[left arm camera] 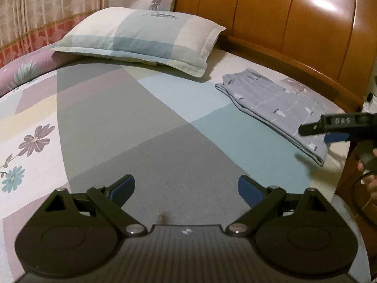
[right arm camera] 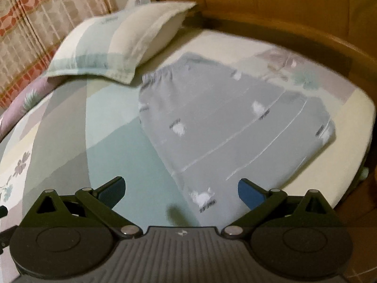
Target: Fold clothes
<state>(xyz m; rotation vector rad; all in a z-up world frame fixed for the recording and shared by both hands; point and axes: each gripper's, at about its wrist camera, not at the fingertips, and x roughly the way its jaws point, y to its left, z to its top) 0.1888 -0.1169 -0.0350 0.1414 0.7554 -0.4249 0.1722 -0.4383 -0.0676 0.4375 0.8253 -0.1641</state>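
Both hand-held grippers are spread wide and hold nothing. Left hand-held gripper [left arm camera: 186,188] hovers over bare bed sheet [left arm camera: 146,127], well apart from the garment. Right hand-held gripper [right arm camera: 181,191] hangs just above the near corner of the shorts [right arm camera: 223,127]; whether a pad touches the cloth cannot be told, as this view is blurred.

Shorts lie flat on the bed near the headboard [left arm camera: 306,23], already doubled into a neat oblong, with the elastic waistband toward the pillow [left arm camera: 141,35].

Judgement: one fold is made and released; the garment is either finished or awaits a last fold. If another fold is wanted, the right gripper must close on the near edge and carry it toward the waistband, with the left brought across to steady the cloth.

Obstructions: the pillow lies close to the waistband; the bed edge is just beside the shorts, leaving little margin there.
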